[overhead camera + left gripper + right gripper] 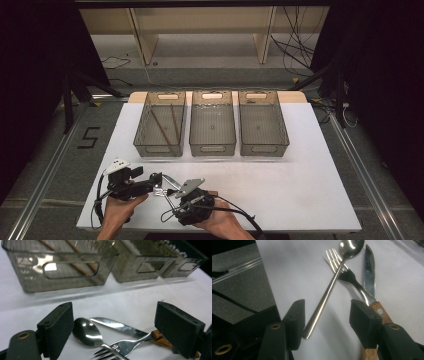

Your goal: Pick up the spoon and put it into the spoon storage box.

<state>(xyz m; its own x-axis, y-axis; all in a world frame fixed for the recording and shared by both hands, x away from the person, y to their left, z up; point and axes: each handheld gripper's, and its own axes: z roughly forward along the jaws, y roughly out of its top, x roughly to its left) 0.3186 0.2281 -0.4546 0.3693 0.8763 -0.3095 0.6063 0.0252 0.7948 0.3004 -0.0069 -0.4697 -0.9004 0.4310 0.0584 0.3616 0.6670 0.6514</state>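
A steel spoon (329,293), a fork (348,276) and a serrated knife (369,272) lie crossed on the white table, near its front edge. At least one wooden handle (382,312) runs under the right-hand jaw in the right gripper view. My right gripper (329,320) is open, and the spoon's handle end lies loose between its jaws. From the other side, my left gripper (117,327) is open wide around the spoon bowl (86,331), the knife blade (112,325) and the fork tines (117,348). In the high view both grippers (155,179) (172,194) meet over the cutlery (164,189).
Three translucent grey bins (159,148) (212,148) (264,148) stand in a row at the back of the table (300,190). The left bin holds two brown chopsticks (159,125). Cables trail from both grippers near the front edge.
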